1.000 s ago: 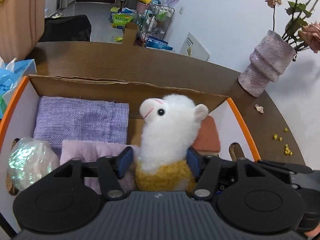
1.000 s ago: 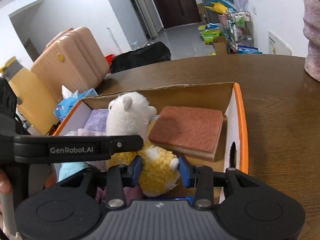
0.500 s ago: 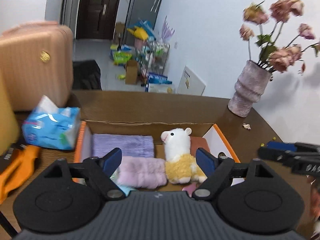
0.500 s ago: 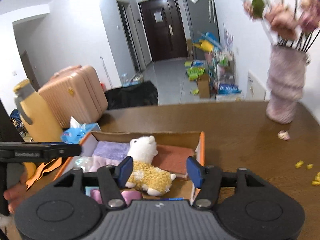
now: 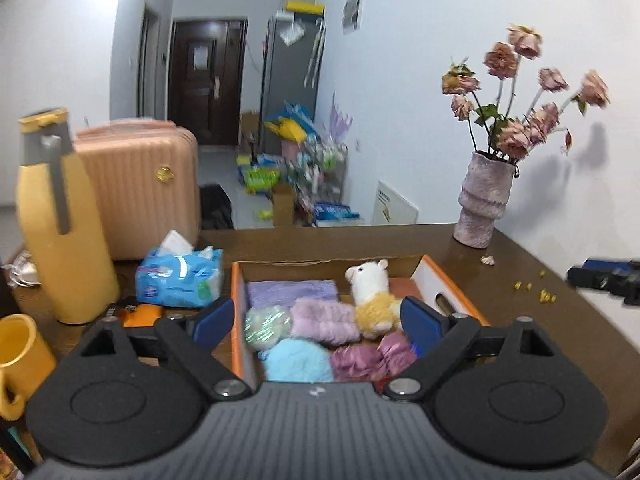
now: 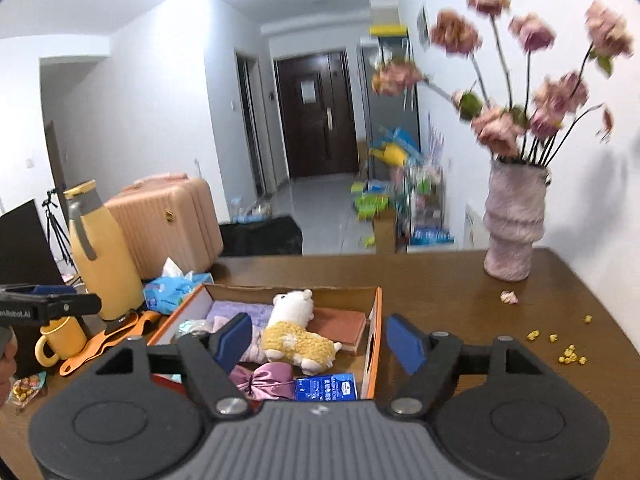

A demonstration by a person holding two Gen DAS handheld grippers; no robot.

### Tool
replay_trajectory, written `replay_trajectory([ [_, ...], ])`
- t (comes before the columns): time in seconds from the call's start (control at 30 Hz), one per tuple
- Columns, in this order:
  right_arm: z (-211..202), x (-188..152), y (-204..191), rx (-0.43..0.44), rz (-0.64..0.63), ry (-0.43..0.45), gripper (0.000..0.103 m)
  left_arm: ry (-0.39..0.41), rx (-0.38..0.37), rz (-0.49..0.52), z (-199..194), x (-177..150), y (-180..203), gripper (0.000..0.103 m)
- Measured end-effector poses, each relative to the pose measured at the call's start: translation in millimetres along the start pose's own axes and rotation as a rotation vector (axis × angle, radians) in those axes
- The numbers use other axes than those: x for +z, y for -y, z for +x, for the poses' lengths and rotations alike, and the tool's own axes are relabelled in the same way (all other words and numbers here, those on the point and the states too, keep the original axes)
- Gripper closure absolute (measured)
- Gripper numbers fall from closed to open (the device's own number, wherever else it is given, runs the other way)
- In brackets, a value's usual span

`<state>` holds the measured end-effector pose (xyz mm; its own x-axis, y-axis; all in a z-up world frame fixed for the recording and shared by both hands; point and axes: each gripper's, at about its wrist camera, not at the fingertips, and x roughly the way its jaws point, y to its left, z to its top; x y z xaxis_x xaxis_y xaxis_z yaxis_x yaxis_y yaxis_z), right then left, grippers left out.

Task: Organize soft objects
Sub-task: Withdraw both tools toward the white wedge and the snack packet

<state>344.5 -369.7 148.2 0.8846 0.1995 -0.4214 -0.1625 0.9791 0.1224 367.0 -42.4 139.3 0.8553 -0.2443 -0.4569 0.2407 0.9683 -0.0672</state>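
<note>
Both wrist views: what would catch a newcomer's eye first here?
The white and yellow plush alpaca lying among soft things in the orange-edged cardboard box at the centre of the table. Next, the pink vase of dried roses at the far right, and the tall yellow flask left of the box.

A pink vase of dried flowers is standing at the bench's far right edge, with yellow crumbs lying scattered nearby. A yellow flask is standing upright beside a blue tissue pack, and a yellow mug is sitting near orange scoops.
</note>
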Motion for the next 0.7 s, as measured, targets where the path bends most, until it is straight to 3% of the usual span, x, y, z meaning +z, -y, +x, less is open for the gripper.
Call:
replay_trajectory([
  [0.2, -52, -89, -38, -0.003, -0.063, 0.087, 0.023, 0.092, -0.01, 0.089, -52, -98, 7, 0.005],
  [0.33, -67, -148, -58, 0.034, -0.022, 0.063, 0.023, 0.022, -0.042, -0.023, -65, -150, -1, 0.005],
  [0.4, -68, -169, -62, 0.05, 0.026, 0.034, 0.023, -0.027, -0.056, -0.07, -62, -161, -6, 0.005],
  [0.5, -62, -179, -66, 0.063, 0.027, -0.012, 0.023, -0.044, -0.111, -0.058, -55, -164, -8, 0.005],
  [0.63, -62, -177, -62, 0.015, 0.041, 0.02, 0.023, -0.045, -0.147, -0.032, -28, -157, 10, 0.004],
  [0.7, -59, -176, -55, 0.017, 0.067, 0.022, 0.023, -0.058, -0.129, 0.0, -2, -153, 25, 0.004],
])
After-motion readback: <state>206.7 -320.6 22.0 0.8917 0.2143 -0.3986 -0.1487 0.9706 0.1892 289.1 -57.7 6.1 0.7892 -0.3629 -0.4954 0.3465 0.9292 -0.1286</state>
